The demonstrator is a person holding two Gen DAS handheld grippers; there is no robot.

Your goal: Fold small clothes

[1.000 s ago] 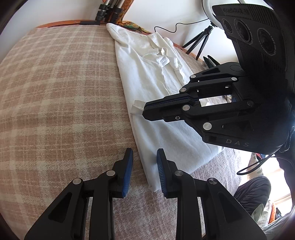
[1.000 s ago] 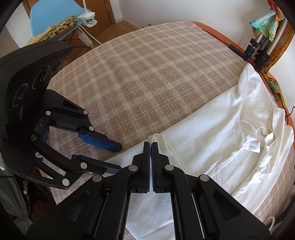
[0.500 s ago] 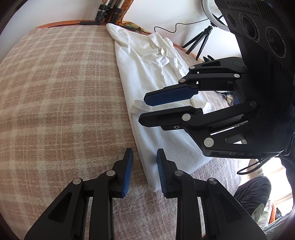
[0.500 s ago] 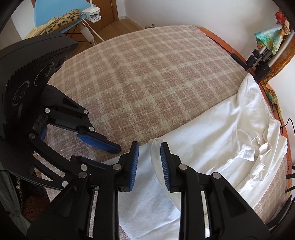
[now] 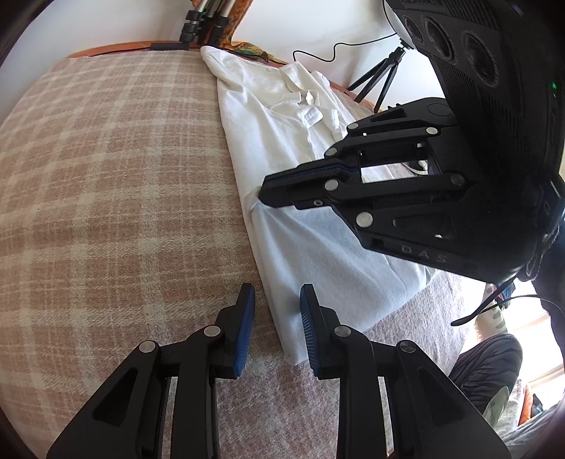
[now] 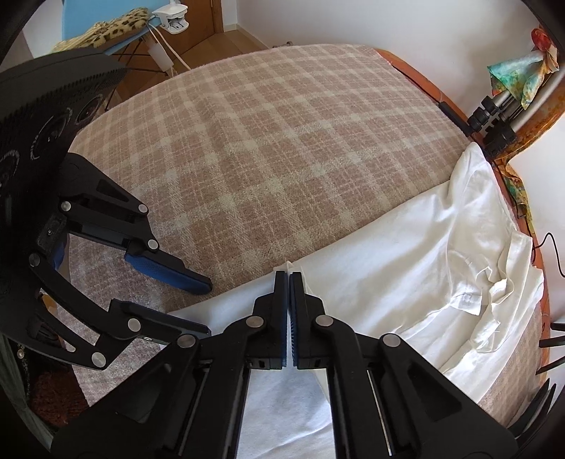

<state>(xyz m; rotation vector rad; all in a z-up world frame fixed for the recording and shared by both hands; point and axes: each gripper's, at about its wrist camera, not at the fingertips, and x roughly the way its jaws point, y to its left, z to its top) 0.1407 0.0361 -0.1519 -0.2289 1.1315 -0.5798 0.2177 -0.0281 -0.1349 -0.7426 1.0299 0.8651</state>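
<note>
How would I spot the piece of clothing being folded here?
Start from the bed with the pink-and-cream checked cover. Along one side of it lies a long shirt, collar toward the far end. It is the only plain white thing on the checks.

- A pink-and-cream plaid blanket point(image 6: 282, 148) covers the bed, edged by an orange wooden frame point(image 6: 423, 84) on the far side.
- White walls point(image 6: 388, 24) stand behind.
- A wooden door point(image 6: 203, 17) and pale wood floor point(image 6: 226, 44) lie far left.
- A blue chair point(image 6: 91, 16) holds leopard-print fabric point(image 6: 106, 28).
- Black tripods point(image 5: 378, 81) stand by the wall.
</note>
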